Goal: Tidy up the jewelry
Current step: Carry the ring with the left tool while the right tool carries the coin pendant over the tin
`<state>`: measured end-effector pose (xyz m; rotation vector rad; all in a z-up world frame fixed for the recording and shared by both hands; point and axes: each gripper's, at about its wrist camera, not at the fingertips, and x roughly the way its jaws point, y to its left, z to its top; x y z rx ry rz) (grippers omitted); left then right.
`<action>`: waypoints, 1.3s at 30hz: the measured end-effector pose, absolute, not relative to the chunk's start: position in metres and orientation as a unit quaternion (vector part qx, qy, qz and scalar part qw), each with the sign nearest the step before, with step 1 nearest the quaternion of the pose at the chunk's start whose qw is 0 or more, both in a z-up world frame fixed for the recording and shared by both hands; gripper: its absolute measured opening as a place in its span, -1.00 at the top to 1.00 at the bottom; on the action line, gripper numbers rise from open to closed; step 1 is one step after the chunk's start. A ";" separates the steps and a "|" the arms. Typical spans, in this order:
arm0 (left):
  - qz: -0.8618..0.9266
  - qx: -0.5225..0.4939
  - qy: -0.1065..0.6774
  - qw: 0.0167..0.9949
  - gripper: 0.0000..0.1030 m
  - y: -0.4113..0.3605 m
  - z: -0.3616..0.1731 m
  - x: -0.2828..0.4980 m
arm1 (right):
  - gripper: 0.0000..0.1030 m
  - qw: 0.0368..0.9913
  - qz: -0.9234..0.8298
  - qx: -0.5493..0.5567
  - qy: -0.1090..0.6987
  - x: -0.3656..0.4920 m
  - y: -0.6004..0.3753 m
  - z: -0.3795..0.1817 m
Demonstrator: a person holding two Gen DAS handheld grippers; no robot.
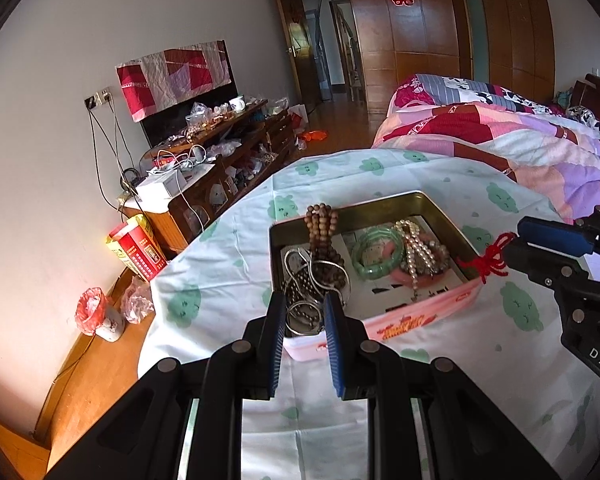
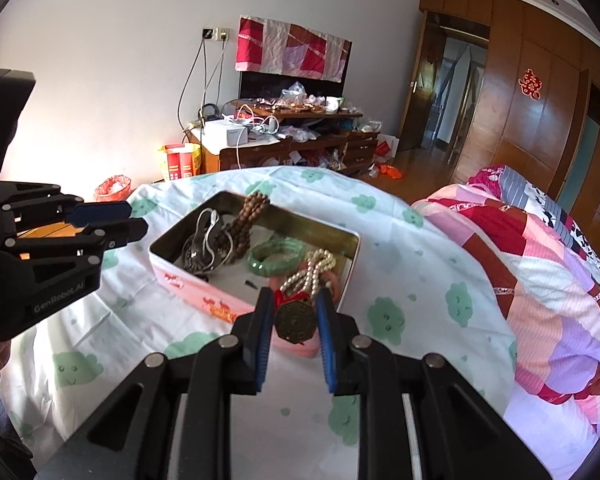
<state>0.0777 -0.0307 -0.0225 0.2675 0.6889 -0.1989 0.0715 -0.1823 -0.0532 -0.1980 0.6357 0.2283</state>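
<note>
Seemingly mid-lift. Through the left wrist camera, my left gripper [image 1: 302,312] stood narrowed on silver bangles [image 1: 300,314]. Its blue pads pressed their sides, right over the near corner of the pink tin [image 1: 400,322]. I judged the pinch across the rings kept them from sliding apart. Wooden beads [image 1: 320,220] hung over the tin's far rim; a green bangle [image 1: 376,254] and a pearl strand [image 1: 414,248] lay inside on its floor. My right gripper [image 1: 514,242] came in from the right, red knotted cord [image 1: 486,258] trailing at its tips.

Through the right wrist camera, that gripper [image 2: 294,320] was nearly closed on a brass octagonal charm [image 2: 294,322], held by its edges, face toward me, above the tin's near wall [image 2: 204,292]. Gripping the disc rather than the cord probably stopped it swinging. The tin sat on a white cloth printed with green clouds [image 2: 420,280], which covered the table.
</note>
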 end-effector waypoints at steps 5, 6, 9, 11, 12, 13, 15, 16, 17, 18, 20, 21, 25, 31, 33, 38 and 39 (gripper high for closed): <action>-0.094 0.140 0.332 0.928 0.62 -0.033 -0.018 0.088 | 0.55 0.941 0.109 -0.102 0.305 0.081 -0.181 -0.048; -0.093 0.143 0.332 0.928 0.62 -0.034 -0.016 0.091 | 0.55 0.941 0.108 -0.103 0.304 0.084 -0.181 -0.047; -0.091 0.149 0.330 0.928 0.62 -0.037 -0.014 0.098 | 0.55 0.942 0.106 -0.105 0.299 0.090 -0.180 -0.044; -0.089 0.154 0.329 0.928 0.62 -0.039 -0.013 0.103 | 0.55 0.943 0.106 -0.106 0.298 0.095 -0.180 -0.044; -0.089 0.156 0.328 0.927 0.62 -0.040 -0.013 0.106 | 0.55 0.943 0.105 -0.107 0.297 0.099 -0.180 -0.043; -0.088 0.158 0.328 0.927 0.62 -0.041 -0.012 0.107 | 0.55 0.943 0.104 -0.108 0.296 0.102 -0.179 -0.043; -0.086 0.161 0.328 0.927 0.62 -0.044 -0.012 0.113 | 0.55 0.943 0.102 -0.108 0.297 0.108 -0.178 -0.044; -0.086 0.164 0.328 0.926 0.62 -0.045 -0.012 0.115 | 0.55 0.943 0.101 -0.108 0.297 0.111 -0.178 -0.044; -0.084 0.166 0.328 0.926 0.62 -0.047 -0.012 0.118 | 0.55 0.944 0.101 -0.107 0.297 0.114 -0.178 -0.044; -0.084 0.168 0.328 0.926 0.62 -0.048 -0.012 0.120 | 0.55 0.944 0.100 -0.106 0.297 0.116 -0.178 -0.044; -0.083 0.170 0.329 0.925 0.62 -0.050 -0.012 0.126 | 0.55 0.943 0.098 -0.106 0.299 0.122 -0.178 -0.044; -0.084 0.170 0.330 0.925 0.61 -0.051 -0.013 0.128 | 0.55 0.943 0.097 -0.107 0.300 0.124 -0.178 -0.045; -0.083 0.170 0.333 0.924 0.62 -0.055 -0.015 0.137 | 0.55 0.942 0.093 -0.104 0.304 0.134 -0.178 -0.049; -0.082 0.171 0.340 0.921 0.61 -0.062 -0.021 0.151 | 0.55 0.942 0.089 -0.098 0.309 0.147 -0.176 -0.057; -0.084 0.169 0.342 0.921 0.61 -0.063 -0.023 0.154 | 0.55 0.942 0.088 -0.098 0.310 0.151 -0.175 -0.058; -0.084 0.173 0.348 0.918 0.61 -0.066 -0.029 0.160 | 0.55 0.941 0.085 -0.096 0.314 0.158 -0.172 -0.062; -0.084 0.174 0.350 0.917 0.61 -0.066 -0.031 0.161 | 0.55 0.940 0.084 -0.096 0.315 0.159 -0.171 -0.063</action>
